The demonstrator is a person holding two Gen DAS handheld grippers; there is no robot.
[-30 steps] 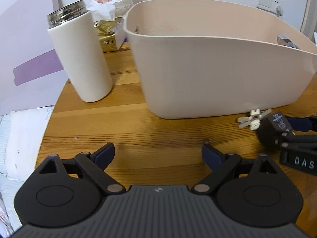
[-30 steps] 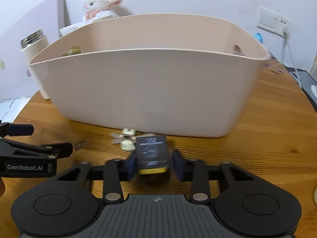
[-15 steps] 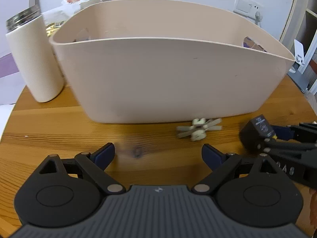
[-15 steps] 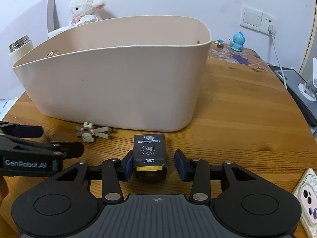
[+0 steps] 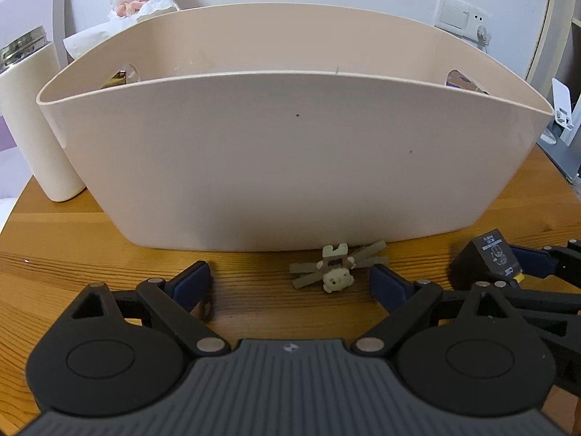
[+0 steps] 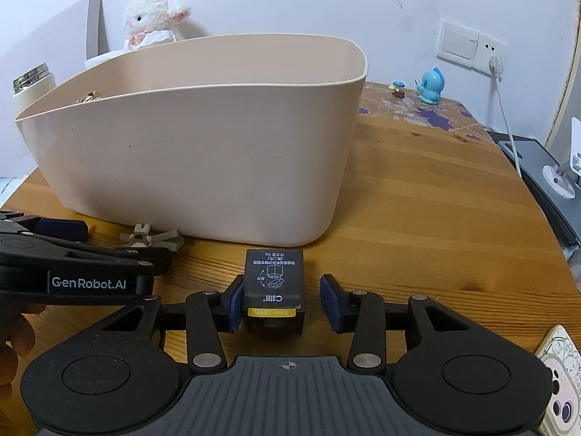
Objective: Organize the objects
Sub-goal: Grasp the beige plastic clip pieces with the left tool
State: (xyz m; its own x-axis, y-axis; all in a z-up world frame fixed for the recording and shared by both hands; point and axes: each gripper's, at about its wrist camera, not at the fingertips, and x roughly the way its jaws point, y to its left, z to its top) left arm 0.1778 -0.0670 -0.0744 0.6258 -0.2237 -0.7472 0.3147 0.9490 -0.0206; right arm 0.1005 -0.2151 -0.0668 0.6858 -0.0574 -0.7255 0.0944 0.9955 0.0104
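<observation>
Since a second ago our left gripper point(image 5: 290, 281) has slid along the tub point(image 5: 290, 160) until the small beige clip point(image 5: 336, 270) lies between its spread fingers, nearer the right one and untouched. Our right gripper's point(image 6: 283, 299) jaws have just been opening: the black box point(image 6: 274, 285) stands on the table point(image 6: 417, 218) between them, against the left pad, with a clear gap to the right pad. Largest ahead of both pairs of fingers is the tub's near wall, close beyond the clip and box. Bare wood opens to the right of the right fingers. A white flask point(image 5: 31, 123) stands far left, a phone point(image 6: 559, 381) at the right edge.
</observation>
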